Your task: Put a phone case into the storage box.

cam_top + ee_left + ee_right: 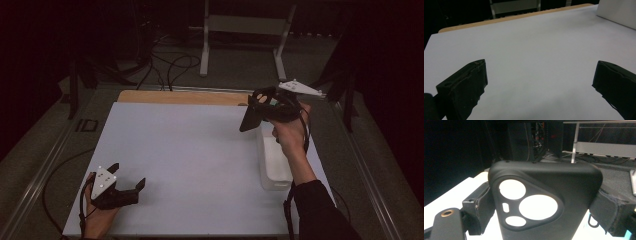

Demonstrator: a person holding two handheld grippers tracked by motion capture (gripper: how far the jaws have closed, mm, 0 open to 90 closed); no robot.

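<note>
Above the bin (274, 165), at its far end, the right gripper (260, 112) clamps a black phone case (544, 202) by its side edges, clear of the table (190, 150). Well left of the bin, the left gripper (127, 177) rests spread and empty. Risk: the smooth case may slip or twist, since the pads grip narrow edges. The bin's contents are hard to make out, possibly none.

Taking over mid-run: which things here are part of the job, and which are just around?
In the job: phone case, clamped in the right gripper; white bin under it.
Just around: left gripper, open and idle; metal stand; floor cables.
</note>
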